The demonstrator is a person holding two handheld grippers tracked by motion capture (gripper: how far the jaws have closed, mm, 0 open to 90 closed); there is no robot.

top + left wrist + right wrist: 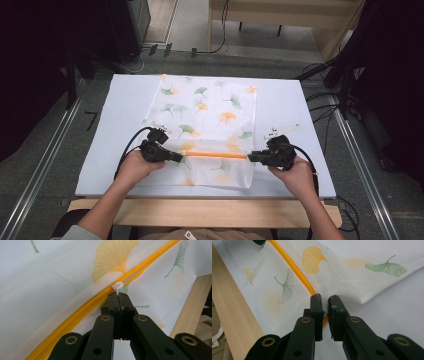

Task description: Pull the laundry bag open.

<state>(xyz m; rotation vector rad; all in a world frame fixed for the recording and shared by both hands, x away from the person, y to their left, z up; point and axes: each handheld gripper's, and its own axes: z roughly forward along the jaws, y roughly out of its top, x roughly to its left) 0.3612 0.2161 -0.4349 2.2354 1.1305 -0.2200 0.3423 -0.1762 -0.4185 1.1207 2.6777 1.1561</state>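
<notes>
With the ginkgo-print mesh bag flat on the surface, your left tool clenches the white zipper pull at the orange zipper's left end, your right tool pinches the bag's edge at its right end, so next draw the pull steadily toward that anchored end.

White leaf-print bag, orange zipper

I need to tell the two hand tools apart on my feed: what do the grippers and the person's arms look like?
Both are black, linked-bar grippers with brass-coloured pivot pins. The left gripper trails a looping black cable; the right gripper carries a pale three-cornered plate and a black cable. A grey sleeve shows at the left elbow.
</notes>
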